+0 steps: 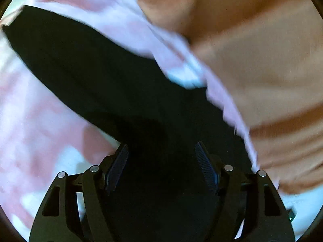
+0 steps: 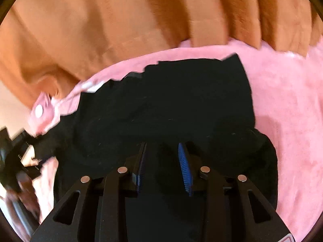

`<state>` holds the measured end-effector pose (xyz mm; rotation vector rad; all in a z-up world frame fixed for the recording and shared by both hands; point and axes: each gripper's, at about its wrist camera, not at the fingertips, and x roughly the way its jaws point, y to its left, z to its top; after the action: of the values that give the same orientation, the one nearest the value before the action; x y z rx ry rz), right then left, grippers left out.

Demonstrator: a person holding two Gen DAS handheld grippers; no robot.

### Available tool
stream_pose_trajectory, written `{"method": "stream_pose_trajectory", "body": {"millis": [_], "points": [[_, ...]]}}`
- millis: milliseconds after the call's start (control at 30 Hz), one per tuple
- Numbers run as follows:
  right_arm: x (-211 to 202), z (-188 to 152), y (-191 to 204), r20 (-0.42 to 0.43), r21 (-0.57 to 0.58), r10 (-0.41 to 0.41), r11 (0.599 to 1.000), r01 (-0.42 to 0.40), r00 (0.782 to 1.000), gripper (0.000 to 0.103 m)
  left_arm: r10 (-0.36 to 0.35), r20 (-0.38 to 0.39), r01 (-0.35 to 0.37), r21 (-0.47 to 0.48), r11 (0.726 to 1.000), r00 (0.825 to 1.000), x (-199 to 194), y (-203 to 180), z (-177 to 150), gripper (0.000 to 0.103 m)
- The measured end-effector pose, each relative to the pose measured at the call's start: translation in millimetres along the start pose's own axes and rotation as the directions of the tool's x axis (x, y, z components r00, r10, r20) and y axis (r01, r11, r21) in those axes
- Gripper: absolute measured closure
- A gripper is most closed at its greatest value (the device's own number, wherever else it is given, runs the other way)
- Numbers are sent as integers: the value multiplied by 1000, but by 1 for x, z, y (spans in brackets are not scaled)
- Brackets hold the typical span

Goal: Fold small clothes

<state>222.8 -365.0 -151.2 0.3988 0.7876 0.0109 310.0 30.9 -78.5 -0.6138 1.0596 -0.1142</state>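
Your black garment (image 1: 105, 76) is a soft, matte knit that lies spread over a fluffy pink blanket (image 1: 30, 121). In the left wrist view it runs as a long dark wedge from the upper left of the frame down to the bottom centre, tapering to a corner at the upper left. In the right wrist view the same garment (image 2: 171, 100) fills the middle of the frame as a broad, rumpled slab with a jagged, blurred top edge and a bunched, rounded lump at the lower right.

Behind the blanket, across the top of both views, hangs an orange-brown cloth (image 2: 121, 20) in smooth vertical folds. A small pink piece with a white round spot (image 2: 40, 111) shows at the left edge of the right wrist view; it is too blurred to name. No writing can be read anywhere.

Your left gripper (image 1: 161, 153) has its jaws spread wide, ribbed black pads flanking the dark fabric directly ahead. Your right gripper (image 2: 161, 151) has its jaws parted more narrowly, blue ribbed pads facing each other, with the garment between and beyond them. Neither pair visibly pinches cloth.
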Motion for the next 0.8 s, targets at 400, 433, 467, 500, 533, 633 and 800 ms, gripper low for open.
{"method": "stream_pose_trajectory", "body": {"millis": [400, 433, 467, 500, 533, 633, 800], "points": [[5, -3, -64, 77, 136, -278, 954, 266, 957, 103, 256, 153, -286, 226, 931, 954, 15, -33, -25, 39], [2, -3, -71, 72, 178, -258, 954, 242, 963, 103, 231, 155, -258, 189, 947, 961, 7, -28, -23, 39], [-2, -3, -70, 70, 196, -271, 947, 253, 960, 103, 194, 175, -219, 138, 966, 965, -5, -21, -15, 39], [-11, -4, -66, 82, 210, -294, 939, 272, 952, 103, 183, 195, -206, 105, 973, 964, -14, -15, -7, 38], [-20, -6, -60, 96, 219, -282, 941, 256, 955, 92, 198, 227, -215, 51, 975, 954, -27, -2, 5, 37], [-30, 3, -22, 159, 196, -163, 972, 130, 974, 89, 249, 302, -216, -139, 966, 920, -59, 47, 32, 23], [-30, -8, 42, 163, 6, -66, 998, 66, 984, 73, 417, 323, -258, -435, 863, 850, -99, 165, 85, 22]]}}
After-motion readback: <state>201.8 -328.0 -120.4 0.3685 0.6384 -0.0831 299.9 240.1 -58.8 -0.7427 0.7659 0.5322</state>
